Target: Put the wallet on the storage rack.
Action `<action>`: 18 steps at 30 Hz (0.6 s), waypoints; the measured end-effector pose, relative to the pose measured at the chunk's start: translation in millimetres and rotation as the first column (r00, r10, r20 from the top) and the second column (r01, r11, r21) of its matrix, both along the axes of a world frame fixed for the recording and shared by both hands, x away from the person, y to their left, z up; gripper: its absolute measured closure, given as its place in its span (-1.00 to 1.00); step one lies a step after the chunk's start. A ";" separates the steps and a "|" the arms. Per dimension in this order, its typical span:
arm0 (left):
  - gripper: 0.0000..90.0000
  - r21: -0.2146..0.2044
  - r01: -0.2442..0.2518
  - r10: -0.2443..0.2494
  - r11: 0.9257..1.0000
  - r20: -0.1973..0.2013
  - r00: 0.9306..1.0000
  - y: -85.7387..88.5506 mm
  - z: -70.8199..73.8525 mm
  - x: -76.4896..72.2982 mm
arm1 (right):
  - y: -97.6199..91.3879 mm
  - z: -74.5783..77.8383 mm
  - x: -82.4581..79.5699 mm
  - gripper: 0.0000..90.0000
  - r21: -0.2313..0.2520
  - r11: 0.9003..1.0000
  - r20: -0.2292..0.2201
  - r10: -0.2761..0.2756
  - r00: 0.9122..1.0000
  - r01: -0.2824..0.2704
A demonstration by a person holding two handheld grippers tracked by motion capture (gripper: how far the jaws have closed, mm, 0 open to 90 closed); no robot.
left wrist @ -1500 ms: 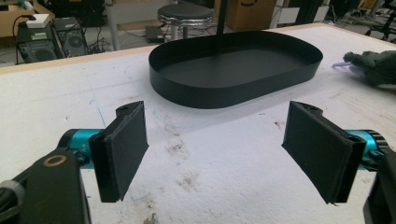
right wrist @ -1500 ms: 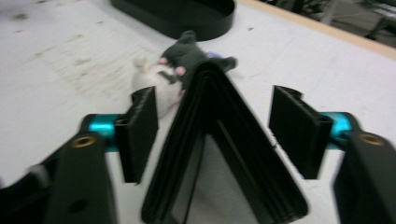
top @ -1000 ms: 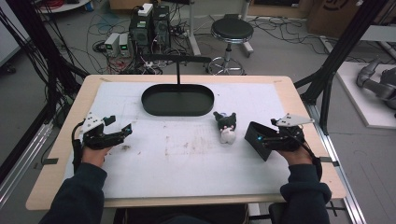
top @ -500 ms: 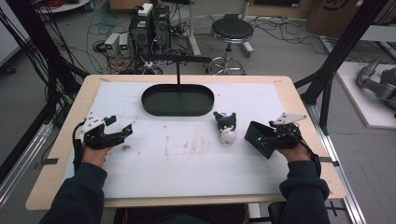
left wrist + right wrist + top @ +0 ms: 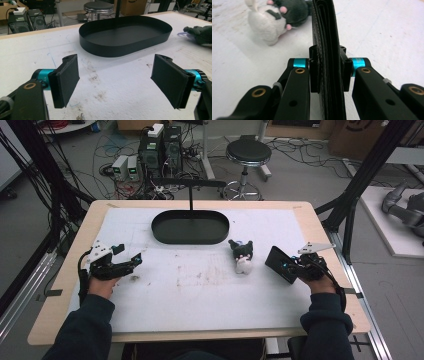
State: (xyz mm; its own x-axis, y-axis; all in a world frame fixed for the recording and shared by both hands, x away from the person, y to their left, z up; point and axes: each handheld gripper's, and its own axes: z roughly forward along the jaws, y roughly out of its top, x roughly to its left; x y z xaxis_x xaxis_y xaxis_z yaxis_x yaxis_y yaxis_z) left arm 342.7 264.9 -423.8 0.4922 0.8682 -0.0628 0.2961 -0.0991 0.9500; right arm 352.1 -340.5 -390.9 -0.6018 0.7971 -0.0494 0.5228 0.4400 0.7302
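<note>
The right claw [image 5: 327,72] stays clamped on a black wallet [image 5: 278,264], probably leather, barely shifted, so carrying hasn't started. The left claw [image 5: 120,82] hangs open over the surface [image 5: 200,295]. Beyond sit a plush toy [image 5: 242,256] and black tray [image 5: 190,227].

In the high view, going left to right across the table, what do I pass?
Left tongs → black tray → plush toy → black wallet → right hand.
</note>
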 end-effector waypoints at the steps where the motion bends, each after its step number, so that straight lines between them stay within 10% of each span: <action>1: -0.51 -0.002 -0.001 0.001 1.000 0.001 1.000 -0.1 -0.1 0.2 | -0.1 0.2 0.1 0.71 0.003 1.000 0.002 -0.005 1.000 0.005; 18: -0.50 -0.004 0.010 -0.010 1.000 0.014 1.000 1.3 0.6 -0.7 | 47.3 40.0 4.9 0.71 0.107 0.994 0.108 0.007 0.994 -0.019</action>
